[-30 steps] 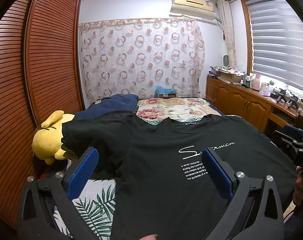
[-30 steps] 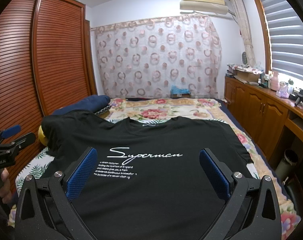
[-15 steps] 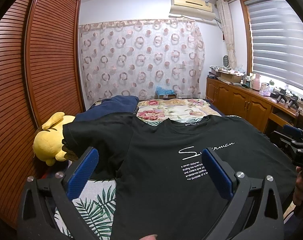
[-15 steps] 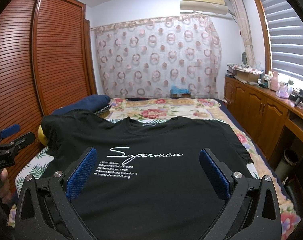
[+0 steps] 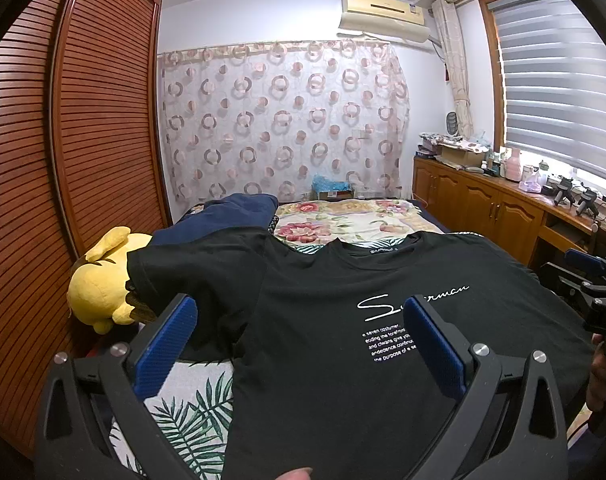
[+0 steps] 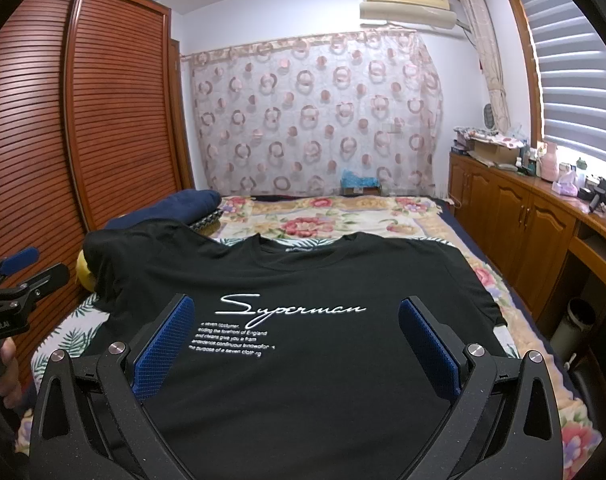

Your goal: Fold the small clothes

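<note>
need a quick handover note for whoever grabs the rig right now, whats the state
Left tongs: open, holding nothing, above the shirt's left side.
Right tongs: open, holding nothing, above the shirt's middle.
Black t-shirt: spread flat, print side up, on the bed, collar pointing away. One sleeve lies over the yellow plush toy by the wardrobe.
Done: shirt laid out.
Left: every fold. Probably free that sleeve first, then fold the sides in.

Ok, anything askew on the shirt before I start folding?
Mostly flat, but the black printed T-shirt has its left sleeve draped up over the yellow plush toy, not lying flat on the bed.
</note>
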`<move>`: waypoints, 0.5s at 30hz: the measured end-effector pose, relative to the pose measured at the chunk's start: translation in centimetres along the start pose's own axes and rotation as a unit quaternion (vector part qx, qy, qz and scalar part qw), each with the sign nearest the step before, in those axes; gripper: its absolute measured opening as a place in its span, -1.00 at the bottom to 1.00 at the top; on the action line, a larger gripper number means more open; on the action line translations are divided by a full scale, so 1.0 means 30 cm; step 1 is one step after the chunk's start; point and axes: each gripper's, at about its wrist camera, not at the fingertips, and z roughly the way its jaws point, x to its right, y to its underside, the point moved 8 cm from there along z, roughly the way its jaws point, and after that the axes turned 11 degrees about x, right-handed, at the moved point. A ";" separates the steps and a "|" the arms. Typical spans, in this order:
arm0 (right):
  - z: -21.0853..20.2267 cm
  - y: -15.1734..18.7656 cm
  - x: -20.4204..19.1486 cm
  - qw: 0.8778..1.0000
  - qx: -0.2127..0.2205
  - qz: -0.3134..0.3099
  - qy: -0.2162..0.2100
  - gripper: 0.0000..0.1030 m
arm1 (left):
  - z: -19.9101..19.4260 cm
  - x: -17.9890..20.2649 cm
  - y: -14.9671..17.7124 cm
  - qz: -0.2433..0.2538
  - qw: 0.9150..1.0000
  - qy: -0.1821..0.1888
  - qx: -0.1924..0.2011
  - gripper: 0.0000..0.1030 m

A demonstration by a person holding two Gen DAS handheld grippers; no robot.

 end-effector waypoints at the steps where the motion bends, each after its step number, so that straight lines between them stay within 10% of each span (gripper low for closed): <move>1: 0.000 0.000 -0.001 1.000 0.000 0.000 0.000 1.00 | 0.001 -0.001 -0.001 0.000 1.000 0.000 0.000 1.00; 15: -0.003 -0.004 -0.003 1.000 0.000 0.000 0.000 1.00 | -0.003 0.000 -0.013 0.001 1.000 0.000 0.002 1.00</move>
